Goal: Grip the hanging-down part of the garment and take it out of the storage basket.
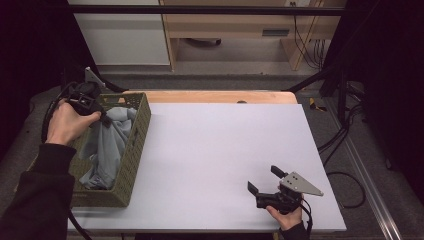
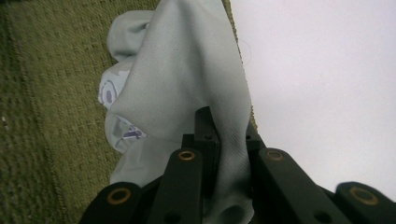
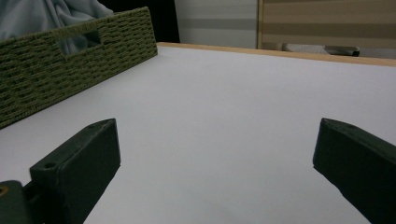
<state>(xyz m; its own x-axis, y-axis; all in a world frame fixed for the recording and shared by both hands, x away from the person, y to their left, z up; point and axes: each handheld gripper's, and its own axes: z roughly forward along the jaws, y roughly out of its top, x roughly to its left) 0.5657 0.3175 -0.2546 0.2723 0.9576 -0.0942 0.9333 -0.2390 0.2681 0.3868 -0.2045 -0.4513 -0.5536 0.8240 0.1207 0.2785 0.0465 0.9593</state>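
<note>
Cloth point(image 2: 187, 84) pinched tight in left gripper point(image 2: 227, 140) over basket point(image 1: 135, 145) at frame left, best lifted slowly; right gripper point(image 1: 264, 179) jaws wide apart, lower right.

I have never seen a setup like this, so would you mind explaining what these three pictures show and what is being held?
No robot here: a person holds a two-jaw tool in each hand. The high view looks down on a white table. The other two pictures come from cameras riding on the tools, looking along their black jaws.

At the table's left stands a green woven basket containing a pale grey cloth. The left hand-held gripper reaches over the basket, its jaws shut on a fold of that cloth, seen close up in its own view. The right hand-held gripper sits low over the table's near right area, jaws open, holding nothing.
</note>
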